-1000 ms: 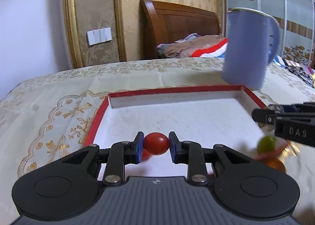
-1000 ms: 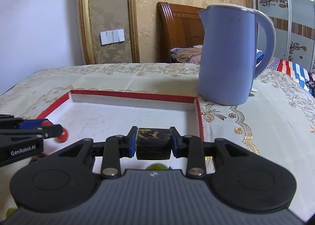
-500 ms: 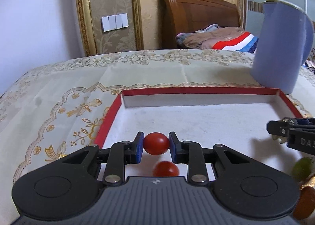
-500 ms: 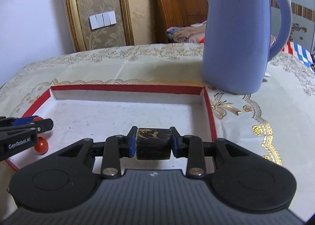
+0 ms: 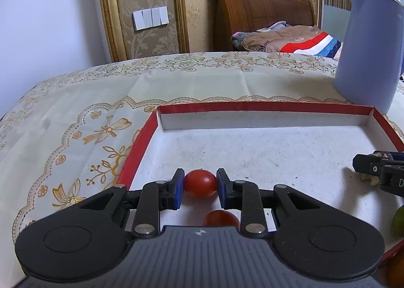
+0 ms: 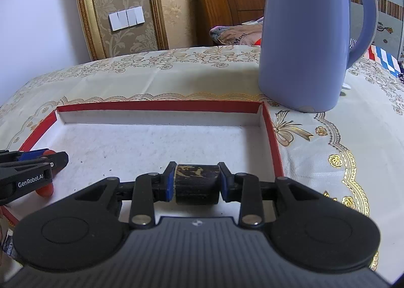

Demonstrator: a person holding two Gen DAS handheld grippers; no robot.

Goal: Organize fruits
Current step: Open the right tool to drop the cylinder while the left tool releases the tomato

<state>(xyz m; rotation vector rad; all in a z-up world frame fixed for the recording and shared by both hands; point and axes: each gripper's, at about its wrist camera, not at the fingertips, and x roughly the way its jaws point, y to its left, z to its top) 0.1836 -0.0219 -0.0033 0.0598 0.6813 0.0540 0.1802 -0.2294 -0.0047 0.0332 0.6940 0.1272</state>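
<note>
My left gripper (image 5: 199, 184) is shut on a red cherry tomato (image 5: 200, 183), held low over the near left part of a red-rimmed white tray (image 5: 252, 107). A second cherry tomato (image 5: 221, 217) lies in the tray just below it. My right gripper (image 6: 197, 180) is shut on a dark brown, blackened piece of fruit (image 6: 197, 182) over the tray's (image 6: 161, 106) near right part. The right gripper's tip shows at the right edge of the left wrist view (image 5: 378, 168). The left gripper shows at the left of the right wrist view (image 6: 32, 169), with a tomato (image 6: 45, 189) under it.
A tall lilac kettle (image 6: 305, 35) stands on the patterned tablecloth behind the tray's far right corner. A green fruit (image 5: 398, 220) and an orange one (image 5: 396, 272) show at the right edge of the left wrist view. A bed headboard (image 5: 260, 10) and wall lie behind.
Both grippers have moved forward over the tray, still gripping their fruits. The second tomato has come into view below the left gripper. The kettle looms closer in the right view.
</note>
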